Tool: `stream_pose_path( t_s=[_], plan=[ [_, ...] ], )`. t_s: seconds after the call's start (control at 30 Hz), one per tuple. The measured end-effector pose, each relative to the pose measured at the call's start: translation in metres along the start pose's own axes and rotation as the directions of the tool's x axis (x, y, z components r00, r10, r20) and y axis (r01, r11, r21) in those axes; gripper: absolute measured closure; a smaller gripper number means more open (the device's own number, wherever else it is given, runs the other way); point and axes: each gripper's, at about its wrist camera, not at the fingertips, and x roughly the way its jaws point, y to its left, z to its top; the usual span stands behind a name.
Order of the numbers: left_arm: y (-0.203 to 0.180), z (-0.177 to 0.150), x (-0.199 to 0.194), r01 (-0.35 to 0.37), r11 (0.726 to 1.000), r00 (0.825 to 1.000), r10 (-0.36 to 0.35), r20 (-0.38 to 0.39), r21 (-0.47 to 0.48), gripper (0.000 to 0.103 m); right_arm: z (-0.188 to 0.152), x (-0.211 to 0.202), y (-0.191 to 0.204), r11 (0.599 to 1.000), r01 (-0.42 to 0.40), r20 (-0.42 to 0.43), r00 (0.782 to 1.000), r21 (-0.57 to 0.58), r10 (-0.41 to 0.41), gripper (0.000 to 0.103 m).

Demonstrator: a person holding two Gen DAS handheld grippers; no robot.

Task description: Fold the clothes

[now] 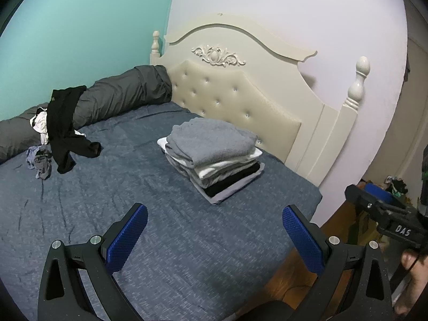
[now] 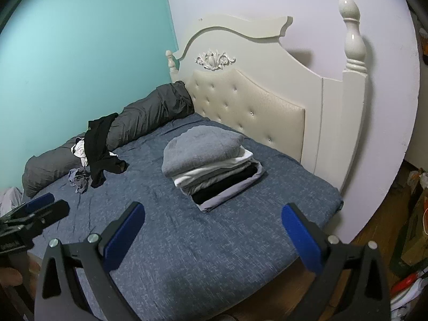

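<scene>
A stack of folded clothes, grey on top with white, grey and black layers below, sits on the blue bed near the headboard. An unfolded black garment hangs over a grey rolled duvet at the far left, with a crumpled grey-blue piece and a white piece beside it. My left gripper hovers open over the bed's near part, holding nothing. My right gripper is also open and holds nothing, well short of the stack.
A cream headboard with posts stands behind the stack. The grey rolled duvet lies along the teal wall. Wooden floor and clutter lie right of the bed. The other gripper shows at each view's edge.
</scene>
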Motion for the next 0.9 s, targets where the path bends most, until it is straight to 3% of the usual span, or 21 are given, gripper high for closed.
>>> stream_pose_path(
  t_s=[0.9],
  plan=[
    [-0.001, -0.035, -0.034, -0.032, 0.999, 0.999, 0.031, 0.036, 0.030, 0.000, -0.044, -0.034, 0.011, 0.999, 0.010, 0.035, 0.999, -0.039, -0.008, 0.000]
  ],
)
